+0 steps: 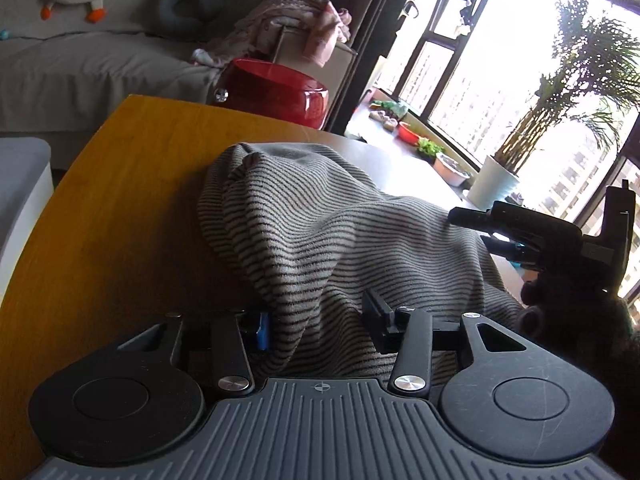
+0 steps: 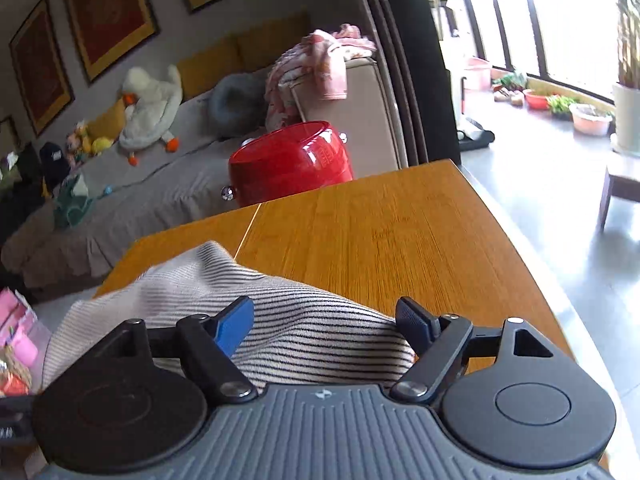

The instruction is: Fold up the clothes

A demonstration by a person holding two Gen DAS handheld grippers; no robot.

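On the wooden worktop [image 2: 400, 232] lies the striped top [image 1: 320, 232], bunched up in soft humps. Both claws sit with their fingers apart and cloth between them, the left claw [image 1: 316, 326] and the right claw [image 2: 326, 326], maybe so each can take one side and lift it evenly. Behind the worktop, I cannot see what is in the red tub [image 2: 292, 160].

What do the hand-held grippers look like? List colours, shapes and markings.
Both match: the left hand-held gripper and right hand-held gripper have a ribbed grey body with a small crosshair mark, two round black discs, black linkage arms with silver screws, and blue-padded fingers.
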